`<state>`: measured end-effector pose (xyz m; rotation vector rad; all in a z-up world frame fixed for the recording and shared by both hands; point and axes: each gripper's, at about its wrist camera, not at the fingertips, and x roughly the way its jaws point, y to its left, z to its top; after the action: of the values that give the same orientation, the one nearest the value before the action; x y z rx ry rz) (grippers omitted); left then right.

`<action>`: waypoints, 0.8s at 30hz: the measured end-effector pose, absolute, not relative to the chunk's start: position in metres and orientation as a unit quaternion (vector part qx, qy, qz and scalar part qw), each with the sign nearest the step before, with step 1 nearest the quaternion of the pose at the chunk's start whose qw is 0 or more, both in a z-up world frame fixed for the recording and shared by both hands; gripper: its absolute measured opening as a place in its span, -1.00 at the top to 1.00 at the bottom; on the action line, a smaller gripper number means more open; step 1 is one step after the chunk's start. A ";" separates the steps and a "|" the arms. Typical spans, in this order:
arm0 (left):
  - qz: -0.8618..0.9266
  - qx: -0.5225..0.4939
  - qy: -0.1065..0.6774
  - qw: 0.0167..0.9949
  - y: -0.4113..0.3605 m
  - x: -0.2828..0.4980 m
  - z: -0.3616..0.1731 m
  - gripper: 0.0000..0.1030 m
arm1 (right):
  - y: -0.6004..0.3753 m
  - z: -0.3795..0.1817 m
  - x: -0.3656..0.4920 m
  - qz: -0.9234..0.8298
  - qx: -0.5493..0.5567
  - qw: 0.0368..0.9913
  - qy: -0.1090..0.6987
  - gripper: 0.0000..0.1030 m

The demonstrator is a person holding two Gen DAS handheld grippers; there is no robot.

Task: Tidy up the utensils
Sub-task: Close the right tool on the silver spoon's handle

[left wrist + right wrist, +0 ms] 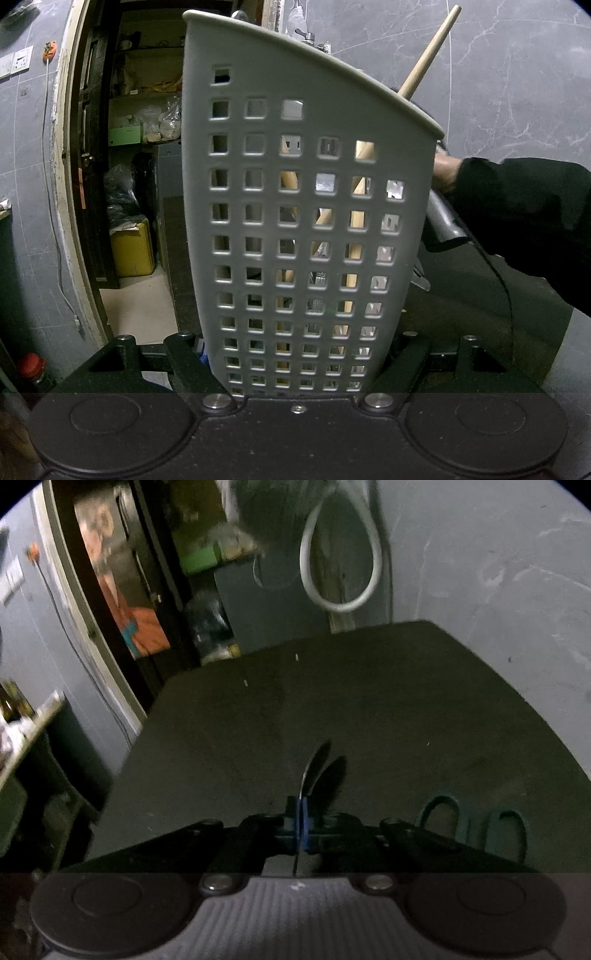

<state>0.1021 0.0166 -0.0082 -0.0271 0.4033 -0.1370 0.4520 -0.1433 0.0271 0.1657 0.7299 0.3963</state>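
Grey perforated plastic utensil holder [295, 221], wooden sticks inside, sits clamped in the left gripper [295, 373]. Right gripper [303, 827] pinches a thin dark metal utensil [314, 768] above the dark table [369, 701].

Left wrist view sharp and evenly lit; right wrist view dim and smeared

Left: soft overhead light; grey perforated holder [306, 206] crisp, holes well resolved; mild sheen on marble wall [509, 85]; storeroom behind doorway darker but readable; fisheye bends the door frame [64, 177], black vignette in corners; right: low light, grainy, motion blur across the shelves and white hose loop [341, 554]; dark tabletop [369, 701] nearly featureless; thin glint on the metal utensil edge [308, 771]; lower band darkened in both
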 end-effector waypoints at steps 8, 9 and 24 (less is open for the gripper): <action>-0.066 -0.012 0.200 0.977 0.015 0.101 -0.008 -0.49 | -0.176 0.047 0.421 0.232 0.132 0.918 0.294 0.97; -0.066 -0.012 0.200 0.978 0.015 0.101 -0.008 -0.49 | -0.177 0.048 0.420 0.232 0.129 0.918 0.295 0.97; -0.065 -0.009 0.201 0.977 0.013 0.101 -0.008 -0.49 | -0.132 0.019 0.467 0.235 0.031 0.914 0.330 -0.14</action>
<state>0.1009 0.0132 -0.0081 -0.0191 0.4048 -0.1318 0.4670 -0.1323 0.0195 0.0642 0.6803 0.4831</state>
